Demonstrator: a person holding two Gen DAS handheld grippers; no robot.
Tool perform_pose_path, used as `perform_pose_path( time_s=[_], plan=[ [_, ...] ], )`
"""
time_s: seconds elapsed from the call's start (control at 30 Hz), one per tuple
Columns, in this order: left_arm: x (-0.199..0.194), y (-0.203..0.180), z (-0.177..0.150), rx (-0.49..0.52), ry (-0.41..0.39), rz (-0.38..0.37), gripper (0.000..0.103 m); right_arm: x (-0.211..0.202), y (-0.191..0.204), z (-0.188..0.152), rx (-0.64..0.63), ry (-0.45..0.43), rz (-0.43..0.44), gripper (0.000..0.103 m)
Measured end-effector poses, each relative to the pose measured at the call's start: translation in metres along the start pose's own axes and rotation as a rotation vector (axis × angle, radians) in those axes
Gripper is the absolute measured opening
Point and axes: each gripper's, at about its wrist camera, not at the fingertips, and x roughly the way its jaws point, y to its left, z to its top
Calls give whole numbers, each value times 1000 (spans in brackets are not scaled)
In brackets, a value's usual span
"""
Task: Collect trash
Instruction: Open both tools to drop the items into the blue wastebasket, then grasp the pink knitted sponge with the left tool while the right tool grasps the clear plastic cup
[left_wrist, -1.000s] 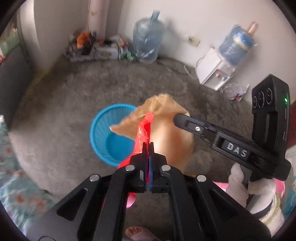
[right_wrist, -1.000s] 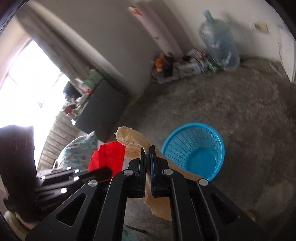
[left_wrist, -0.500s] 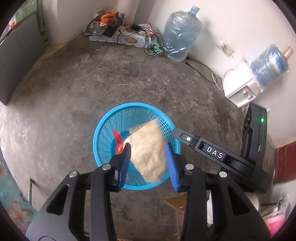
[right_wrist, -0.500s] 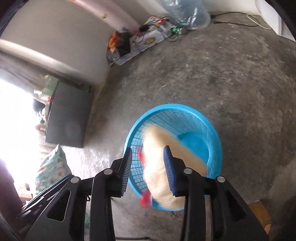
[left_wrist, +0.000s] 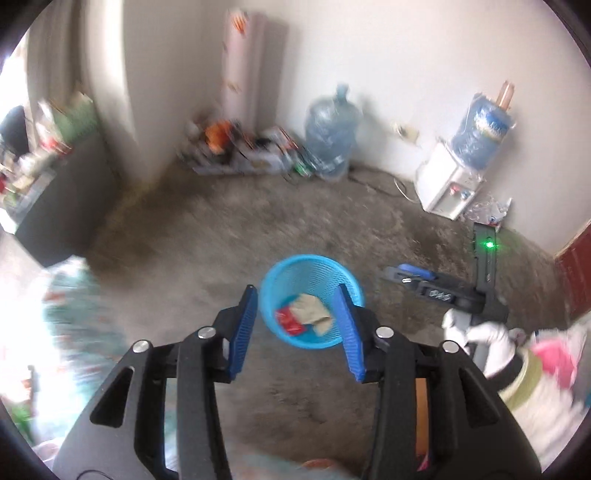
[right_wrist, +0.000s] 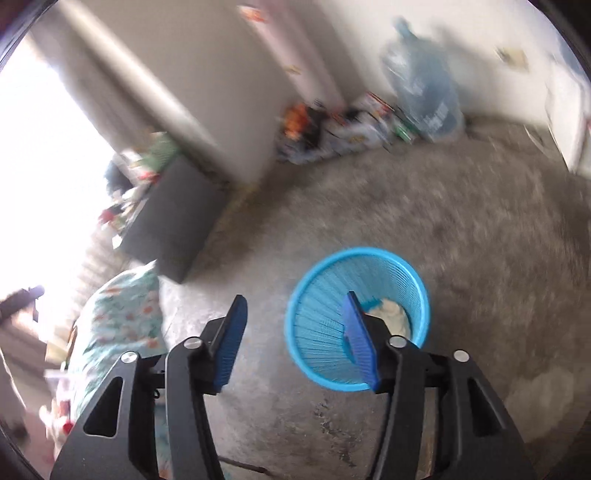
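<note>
Nearest, we log the left tool (left_wrist: 297, 326) and right tool (right_wrist: 295, 336), both with jaws opening and nothing between them. Beyond, on the concrete floor (left_wrist: 207, 243), the blue basket (left_wrist: 314, 264) holds a tan paper bag (left_wrist: 312, 308) and red wrapper (left_wrist: 290, 319). Farthest, a water jug (left_wrist: 330, 138) stands by the wall.

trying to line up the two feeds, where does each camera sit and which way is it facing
Left wrist: sits on the left gripper, looking down over its opening, empty jaws at the blue basket holding a tan bag and red wrapper; the right gripper and a white-gloved hand show at right.
Right wrist: sits on the right gripper, jaws opening and empty, facing floor, basket and bright doorway.
Shared: basket, tan bag, water jug.
</note>
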Motion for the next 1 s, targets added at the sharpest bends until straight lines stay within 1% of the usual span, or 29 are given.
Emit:
perform_pose_path(
  time_s=[0.03, 0.07, 0.1, 0.13, 0.2, 0.23, 0.27, 0.3, 0.33, 0.43, 0.5, 0.57, 0.63, 0.7, 0.73, 0.8, 0.9, 0.97, 1.0],
  plan=[
    [-37, 12, -8, -8, -33, 31, 44, -11, 14, -2, -27, 1, 11, 58],
    [-64, 21, -13, -19, -57, 50, 45, -21, 30, -4, -58, 8, 31, 59],
    [-94, 31, -20, -41, -87, 71, 48, -32, 47, -7, -87, 18, 58, 59],
    [-129, 46, -32, -74, -126, 98, 52, -41, 63, -8, -108, 27, 83, 60],
    [-190, 74, -60, -148, -201, 146, 53, -59, 97, -10, -161, 43, 134, 60],
    [-212, 85, -71, -175, -222, 163, 54, -67, 115, -11, -184, 52, 167, 60],
    [-237, 97, -87, -211, -245, 198, 55, -72, 132, -12, -199, 68, 202, 60],
    [-255, 105, -98, -239, -259, 226, 57, -75, 149, -13, -203, 90, 243, 61],
    [-279, 118, -118, -277, -275, 259, 58, -78, 163, -14, -203, 112, 281, 61],
    [-324, 143, -167, -371, -309, 309, 60, -72, 221, -19, -205, 214, 435, 61],
    [-346, 159, -203, -438, -328, 332, 62, -64, 255, -25, -207, 273, 490, 61],
    [-360, 175, -233, -492, -339, 335, 62, -52, 292, -34, -223, 334, 531, 61],
    [-364, 193, -262, -553, -332, 347, 62, -33, 326, -44, -223, 408, 561, 61],
    [-358, 216, -286, -638, -289, 341, 62, -15, 357, -59, -212, 470, 565, 61],
    [-353, 229, -292, -680, -266, 329, 62, -4, 371, -65, -201, 497, 551, 60],
    [-333, 261, -305, -800, -204, 274, 62, 23, 389, -76, -165, 561, 534, 60],
    [-298, 306, -323, -946, -100, 199, 59, 65, 411, -88, -83, 639, 477, 60],
    [-266, 335, -329, -1028, -26, 145, 58, 91, 415, -94, -26, 673, 429, 60],
    [-250, 349, -333, -1091, 5, 115, 58, 103, 415, -97, 3, 701, 414, 59]
  ],
)
